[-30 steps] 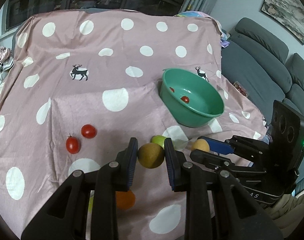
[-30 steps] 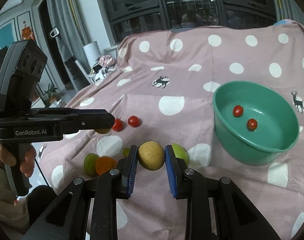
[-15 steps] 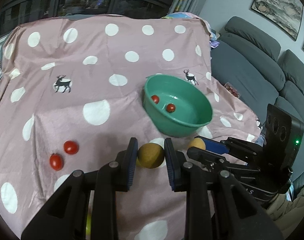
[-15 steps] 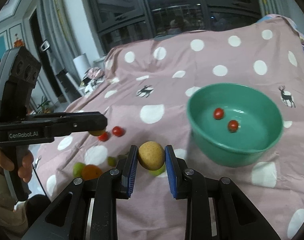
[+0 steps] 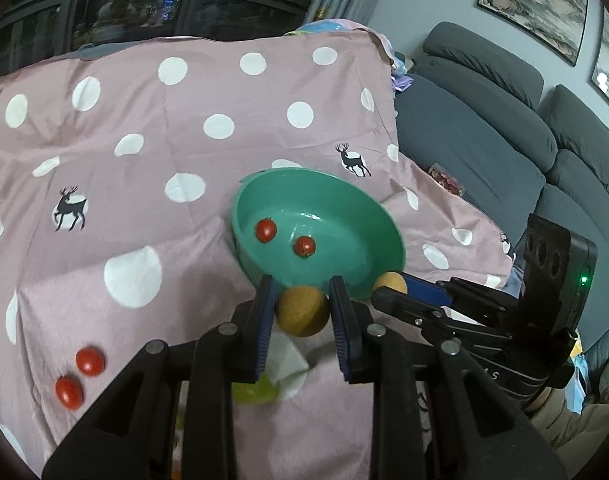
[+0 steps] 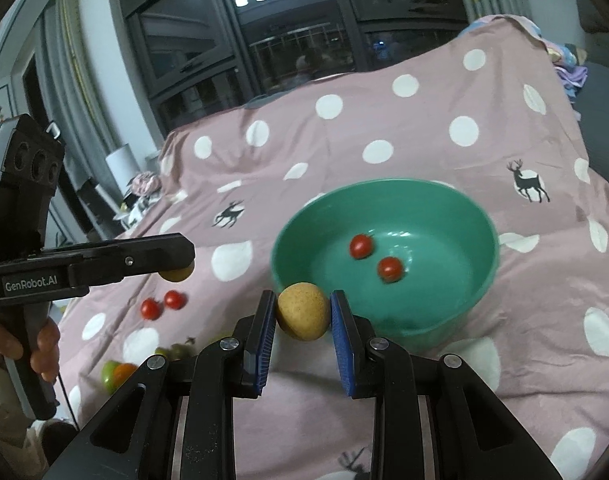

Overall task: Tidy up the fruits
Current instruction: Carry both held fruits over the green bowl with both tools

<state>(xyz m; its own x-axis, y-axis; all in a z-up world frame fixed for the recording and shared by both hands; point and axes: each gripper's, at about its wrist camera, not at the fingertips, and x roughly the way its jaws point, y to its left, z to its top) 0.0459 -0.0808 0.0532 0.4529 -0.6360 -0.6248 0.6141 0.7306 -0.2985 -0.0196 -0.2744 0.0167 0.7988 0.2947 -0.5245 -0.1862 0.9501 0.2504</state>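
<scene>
Left gripper: the left gripper is clamped on a round brown fruit, blue pads pressed against both its sides, held above the cloth just short of the bowl's near rim
Right gripper: the right gripper grips a paler yellow-brown fruit the same way, at the near left edge of the bowl
Bowl: a green bowl sits on the pink polka-dot cloth; two cherry tomatoes lie inside it, near each other on the bottom
Loose tomatoes: two more cherry tomatoes on the cloth, side by side, well to the left of the bowl
Other fruit: a green fruit lies on the cloth under the left gripper, partly hidden; in the right wrist view a green and an orange fruit touch near the lower left, and a blurred olive lump beside them may be another fruit
Hand: a hand wraps the left gripper's handle
Room: a grey sofa stands right of the cloth; dark windows stand behind it
</scene>
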